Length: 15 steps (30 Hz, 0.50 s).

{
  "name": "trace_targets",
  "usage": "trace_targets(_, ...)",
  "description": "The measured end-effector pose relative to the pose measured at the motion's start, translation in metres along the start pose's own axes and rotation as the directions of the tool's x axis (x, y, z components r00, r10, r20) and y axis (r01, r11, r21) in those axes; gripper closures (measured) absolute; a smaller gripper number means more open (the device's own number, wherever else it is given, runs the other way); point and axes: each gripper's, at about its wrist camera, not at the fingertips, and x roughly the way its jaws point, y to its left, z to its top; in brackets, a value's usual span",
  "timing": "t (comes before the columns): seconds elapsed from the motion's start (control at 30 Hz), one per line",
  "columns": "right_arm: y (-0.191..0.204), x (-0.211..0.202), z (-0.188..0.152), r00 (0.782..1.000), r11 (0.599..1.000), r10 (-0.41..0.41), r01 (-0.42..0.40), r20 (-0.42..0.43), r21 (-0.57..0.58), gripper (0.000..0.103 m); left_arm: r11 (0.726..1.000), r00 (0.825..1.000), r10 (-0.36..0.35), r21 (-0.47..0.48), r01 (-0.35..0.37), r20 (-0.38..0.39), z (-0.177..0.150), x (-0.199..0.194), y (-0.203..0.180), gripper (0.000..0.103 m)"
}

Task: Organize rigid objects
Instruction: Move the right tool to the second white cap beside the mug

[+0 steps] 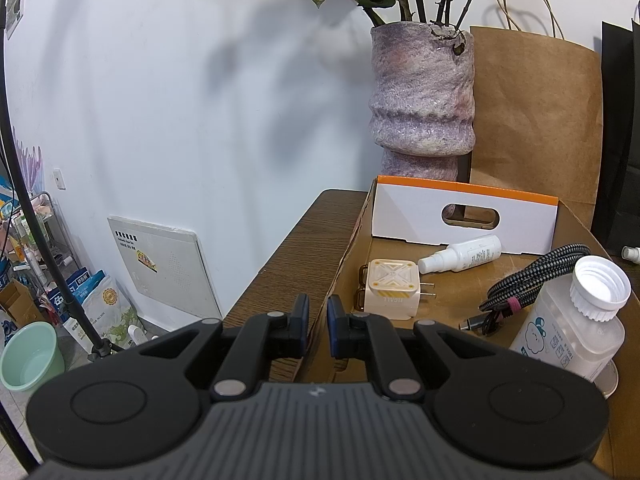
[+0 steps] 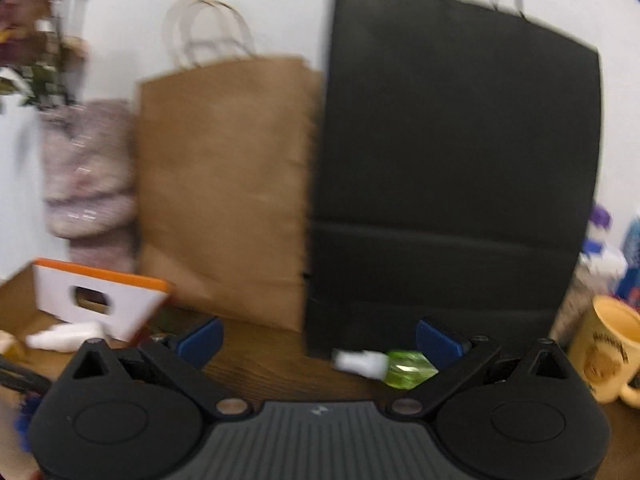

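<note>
Green bottle [image 2: 404, 365] lying on tabletop [image 2: 272, 356], just beside right gripper [image 2: 318, 340], spread wide, empty. Left gripper [image 1: 318, 312] nearly closed, empty. Likely to roll if nudged.

A: State of the left gripper [image 1: 318, 314]?

B: Its fingers [image 1: 300, 312] stand nearly together, with a narrow gap between the blue pads. Nothing is held. The unit points forward, roughly level.

A: And the right gripper [image 2: 318, 340]?

B: Its fingers [image 2: 202, 340] are spread wide apart and hold nothing. That view is blurred, so its tilt is probably level, though this is uncertain.
</note>
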Motion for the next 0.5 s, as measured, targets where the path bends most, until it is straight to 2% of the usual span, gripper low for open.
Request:
trace_targets(0.13, -0.033, 0.016, -0.009, 0.994, 0.994, -0.102, 0.104, -0.045, 0.042, 0.0, 1.0, 1.0, 0.0, 0.0, 0.0, 0.0, 0.0, 0.0, 0.0, 0.092)
trace_targets(0.27, -0.08, 0.023, -0.017, 0.978, 0.97, -0.193, 0.203, -0.082, 0.132, 0.0, 1.0, 1.0, 0.0, 0.0, 0.0, 0.0, 0.0, 0.0, 0.0, 0.092)
trace_targets(0.4, -0.123, 0.03, -0.03, 0.963, 0.94, -0.239, 0.262, -0.128, 0.22, 0.0, 1.0, 1.0, 0.001, 0.0, -0.001, 0.0, 0.0, 0.0, 0.0, 0.093)
trace_targets(0.5, -0.139, 0.036, -0.037, 0.959, 0.93, -0.235, 0.269, -0.156, 0.252, 0.007, 1.0, 1.0, 0.001, 0.001, -0.001, 0.0, 0.0, 0.0, 0.0, 0.093)
